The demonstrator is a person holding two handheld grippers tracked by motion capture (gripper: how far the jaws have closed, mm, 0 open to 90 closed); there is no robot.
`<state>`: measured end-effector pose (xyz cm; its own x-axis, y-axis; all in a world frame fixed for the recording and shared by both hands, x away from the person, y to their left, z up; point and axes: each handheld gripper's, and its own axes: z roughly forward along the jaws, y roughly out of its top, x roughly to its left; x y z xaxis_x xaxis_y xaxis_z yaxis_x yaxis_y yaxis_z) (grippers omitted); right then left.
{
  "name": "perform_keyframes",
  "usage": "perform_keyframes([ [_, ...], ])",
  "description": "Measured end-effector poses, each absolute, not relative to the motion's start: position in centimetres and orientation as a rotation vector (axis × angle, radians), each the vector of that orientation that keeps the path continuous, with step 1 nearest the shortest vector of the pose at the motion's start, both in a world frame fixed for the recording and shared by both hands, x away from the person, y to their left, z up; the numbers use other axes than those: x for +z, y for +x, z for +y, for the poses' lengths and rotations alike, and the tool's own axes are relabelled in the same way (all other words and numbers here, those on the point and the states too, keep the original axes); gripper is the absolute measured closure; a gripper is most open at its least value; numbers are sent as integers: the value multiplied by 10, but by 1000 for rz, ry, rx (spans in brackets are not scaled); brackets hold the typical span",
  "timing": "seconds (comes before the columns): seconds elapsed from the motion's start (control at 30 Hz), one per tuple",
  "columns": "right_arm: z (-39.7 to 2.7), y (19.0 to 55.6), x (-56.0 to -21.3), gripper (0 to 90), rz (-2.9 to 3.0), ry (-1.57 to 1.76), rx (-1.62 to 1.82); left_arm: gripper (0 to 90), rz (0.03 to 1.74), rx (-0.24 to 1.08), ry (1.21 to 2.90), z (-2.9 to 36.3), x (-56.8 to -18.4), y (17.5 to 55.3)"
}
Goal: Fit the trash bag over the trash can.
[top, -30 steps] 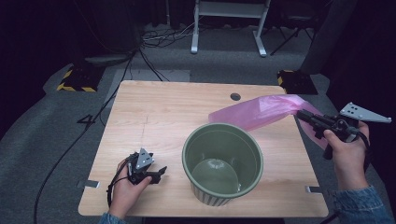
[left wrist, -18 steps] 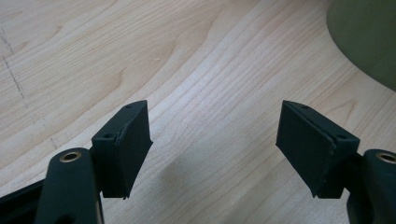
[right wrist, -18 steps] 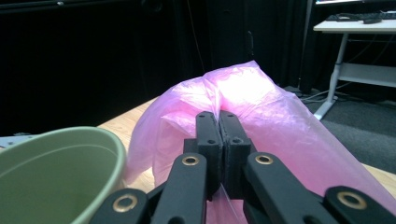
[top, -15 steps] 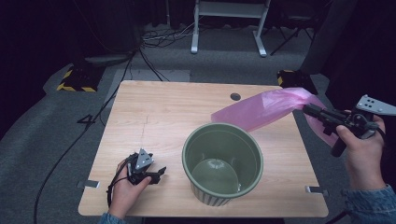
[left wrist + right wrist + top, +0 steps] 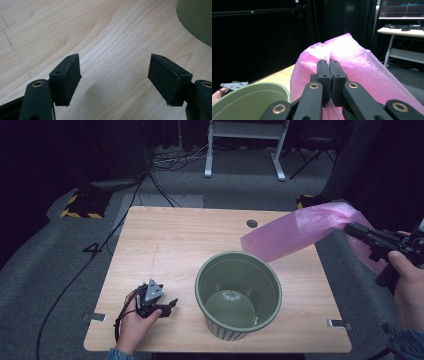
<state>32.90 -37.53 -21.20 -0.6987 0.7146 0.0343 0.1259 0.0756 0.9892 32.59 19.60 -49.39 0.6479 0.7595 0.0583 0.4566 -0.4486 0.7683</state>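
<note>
The right gripper [image 5: 356, 231] sits off the right edge of the worktop [image 5: 170, 250], and part of its body is cut off by the frame in the high view. Its jaws are pressed together on a fold of the pink plastic bag [image 5: 295, 232]. In the right gripper view [image 5: 329, 72] the film is pinched between the two black pads, and the bag [image 5: 362, 67] swells up behind them, hiding whatever lies past it. The bag's free end hangs out over the far right part of the worktop, above and just behind the rim of the green bucket [image 5: 238, 292]; whether it touches the rim is hard to tell. One bag, one bucket. The bucket stands upright near the front edge of the worktop, and its rim [image 5: 249, 100] fills the lower left of the right gripper view. The left gripper [image 5: 167, 306] rests low at the front left, jaws wide apart with nothing between them [image 5: 115, 75], only bare wood. Two grippers, two hands.
</note>
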Motion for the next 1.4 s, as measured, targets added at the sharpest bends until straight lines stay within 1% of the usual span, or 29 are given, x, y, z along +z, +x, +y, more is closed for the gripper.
perform_keyframes([
  [0.03, -375, 329, -212, 889, 1893, 830, 1663, 261, 943, 516, 2117, 196, -494, 326],
  [0.23, -383, 318, -186, 889, 1854, 806, 1674, 261, 934, 514, 2118, 194, -494, 328],
  [0.53, -377, 301, -162, 889, 1838, 743, 1726, 261, 929, 511, 2117, 192, -494, 328],
  [0.87, -364, 283, -144, 889, 1844, 656, 1775, 261, 932, 506, 2121, 191, -495, 329],
  [1.17, -353, 277, -130, 889, 1857, 623, 1789, 261, 931, 508, 2124, 192, -496, 329],
  [1.4, -337, 273, -122, 889, 1905, 589, 1815, 261, 938, 506, 2120, 192, -496, 329],
])
